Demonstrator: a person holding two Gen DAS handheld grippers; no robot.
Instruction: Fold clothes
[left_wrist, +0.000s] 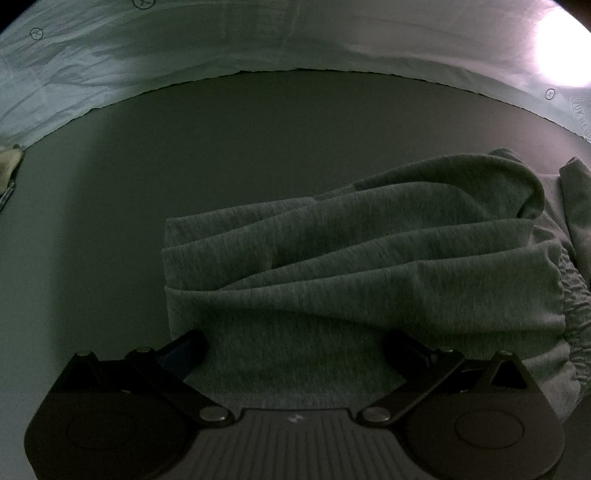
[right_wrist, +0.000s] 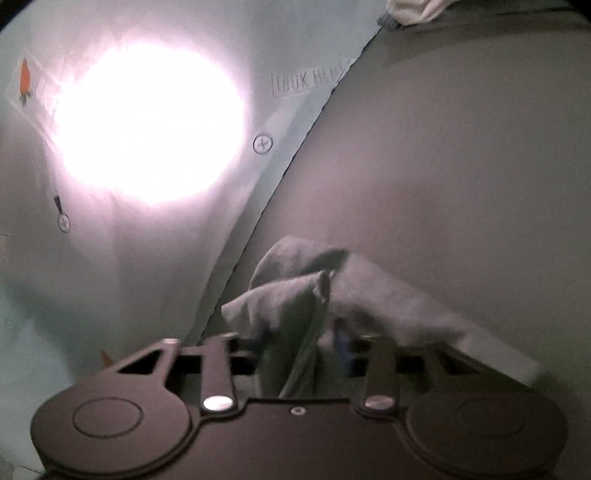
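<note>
A grey knit garment (left_wrist: 369, 258) lies bunched in long folds on the dark surface, its gathered waistband at the right edge. My left gripper (left_wrist: 293, 343) points down onto its near edge, fingers spread wide apart, with cloth lying flat between them and a fold covering the fingertips. In the right wrist view, my right gripper (right_wrist: 301, 347) is shut on a raised fold of the same grey garment (right_wrist: 288, 291). The cloth runs up from between the fingers and drapes away to the right.
The dark grey surface (left_wrist: 221, 147) ends at a pale sheet (left_wrist: 184, 44) printed with screw marks and a boxed label (right_wrist: 308, 81). A strong glare (right_wrist: 147, 125) washes out part of the sheet. Light-coloured cloth (right_wrist: 413, 11) lies at the far corner.
</note>
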